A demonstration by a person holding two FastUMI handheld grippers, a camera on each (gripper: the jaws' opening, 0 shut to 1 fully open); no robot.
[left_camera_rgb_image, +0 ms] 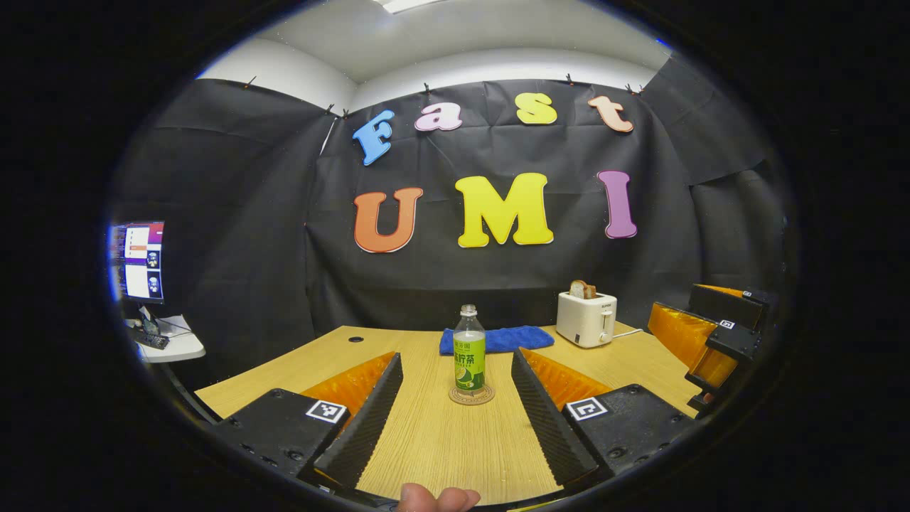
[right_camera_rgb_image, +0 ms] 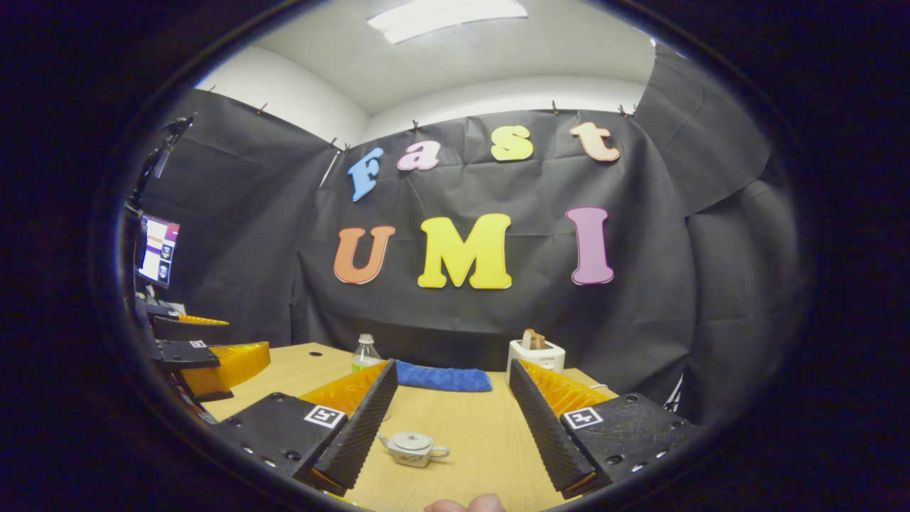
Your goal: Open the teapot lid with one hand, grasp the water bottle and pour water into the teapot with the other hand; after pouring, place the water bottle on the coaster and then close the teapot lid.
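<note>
The clear plastic water bottle with a green label [left_camera_rgb_image: 469,352] stands upright on a small round woven coaster [left_camera_rgb_image: 471,396] on the pale wooden table [left_camera_rgb_image: 441,441], which is where the task wants it set down after pouring; the small white ceramic teapot [right_camera_rgb_image: 414,449] sits low on the same table with its lid on. Bottle on coaster and lid shut fit either the finished job or a starting layout, and one moment cannot tell which. The left gripper [left_camera_rgb_image: 455,419] is spread wide and holds nothing, its fingers framing the bottle from well back, as if lined up on it. The right gripper [right_camera_rgb_image: 448,434] is likewise spread and empty, with the teapot lying between its fingers toward the left one, so each claw faces one of the task's things. In the left gripper view the right gripper also shows at the far right edge. Behind the bottle lie a folded blue cloth [left_camera_rgb_image: 495,339] and a white toaster with a slice of bread in it [left_camera_rgb_image: 586,318], both well apart from the task's things. The bottle's label carries large characters, and the toaster has a small mark; neither is sharp enough to read.
</note>
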